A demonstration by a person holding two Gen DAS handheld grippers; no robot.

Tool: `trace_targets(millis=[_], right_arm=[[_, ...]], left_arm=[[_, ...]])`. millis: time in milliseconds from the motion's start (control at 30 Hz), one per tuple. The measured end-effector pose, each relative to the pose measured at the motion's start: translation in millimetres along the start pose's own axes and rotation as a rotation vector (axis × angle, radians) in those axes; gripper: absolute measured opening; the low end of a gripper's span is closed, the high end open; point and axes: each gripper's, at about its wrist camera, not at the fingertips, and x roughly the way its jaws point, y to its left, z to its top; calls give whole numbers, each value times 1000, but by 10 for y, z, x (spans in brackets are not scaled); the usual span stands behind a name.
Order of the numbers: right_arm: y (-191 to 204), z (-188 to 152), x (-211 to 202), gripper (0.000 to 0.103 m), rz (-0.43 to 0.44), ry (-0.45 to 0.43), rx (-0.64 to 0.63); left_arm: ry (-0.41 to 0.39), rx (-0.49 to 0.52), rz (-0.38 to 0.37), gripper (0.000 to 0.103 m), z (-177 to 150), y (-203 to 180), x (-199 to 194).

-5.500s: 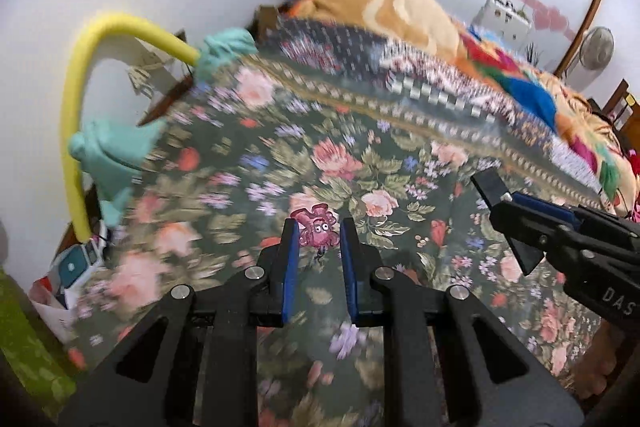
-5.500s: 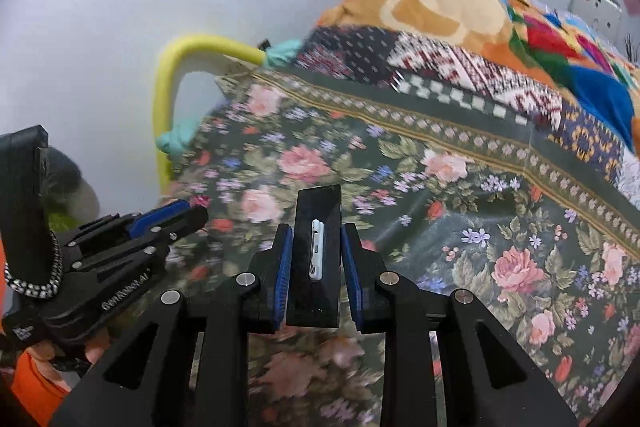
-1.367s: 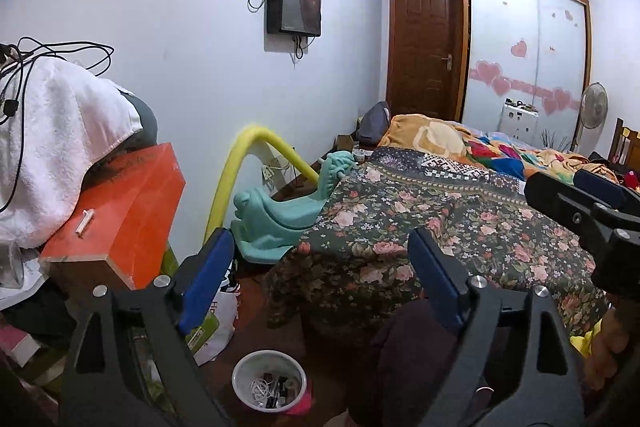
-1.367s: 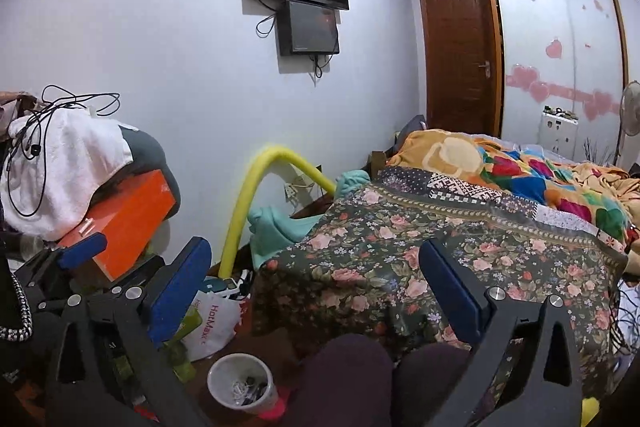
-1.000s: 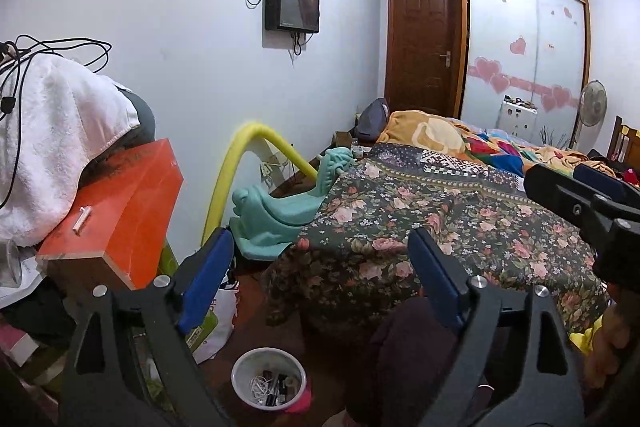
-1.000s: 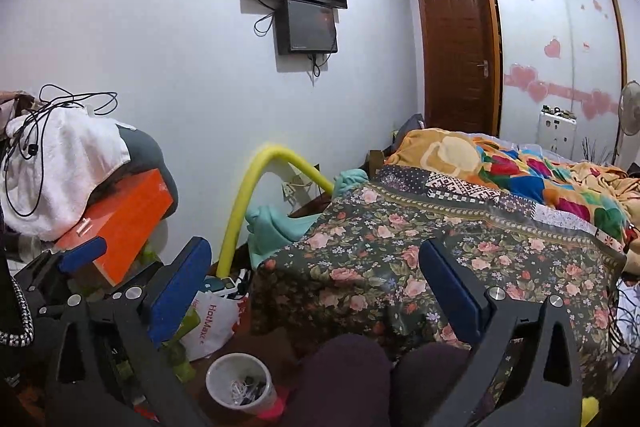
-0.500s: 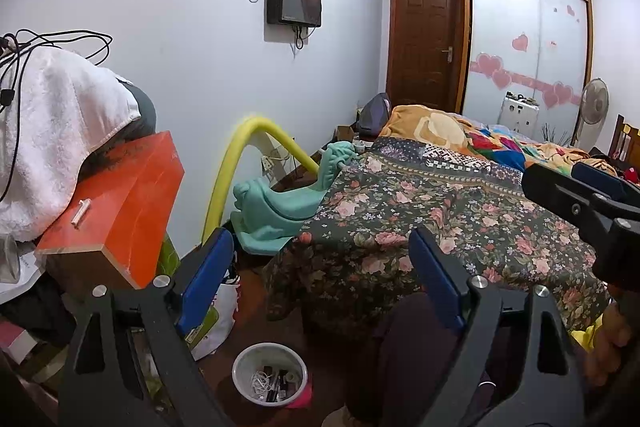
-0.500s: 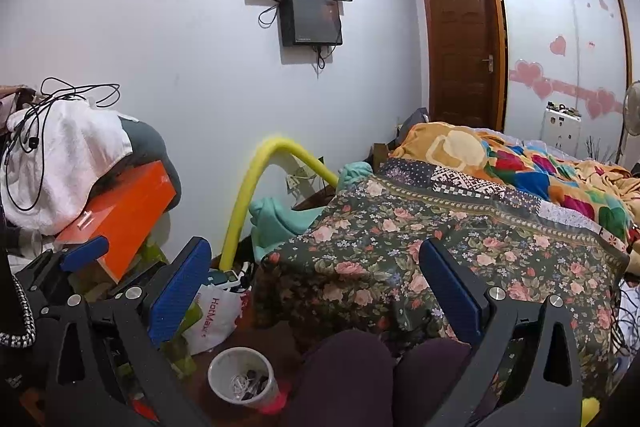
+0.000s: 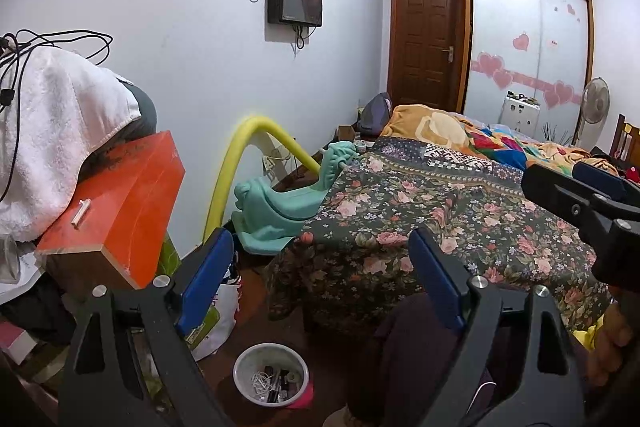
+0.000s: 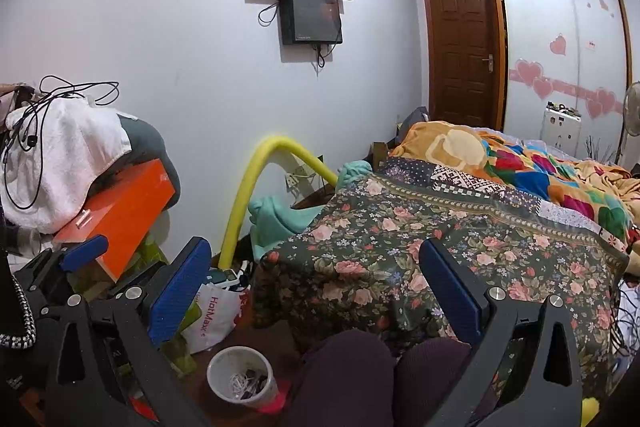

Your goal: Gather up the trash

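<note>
Both grippers empty above the bin
Left gripper [image 9: 320, 275] and right gripper [image 10: 316, 283] spread wide; small white plastic bin [image 9: 271, 375] holds scraps on the floor

My views are evenly lit by soft indoor light from above, with a cool bluish cast on the wall [image 9: 192, 39]. Shadows stay faint. Both fisheye pictures bend hard at the edges, corners black. The wardrobe doors [image 10: 560, 39] show mild glare. Everything is sharp, without motion blur.

White trash cup [image 9: 271, 373] upright, floor, littered inside
</note>
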Motion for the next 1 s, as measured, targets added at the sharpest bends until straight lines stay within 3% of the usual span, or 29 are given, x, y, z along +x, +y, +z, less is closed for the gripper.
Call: trace_targets(millis=[1000], right_arm=[[-43, -23, 5, 103, 15, 15, -8]], left_arm=[[-10, -1, 5, 89, -26, 37, -6]])
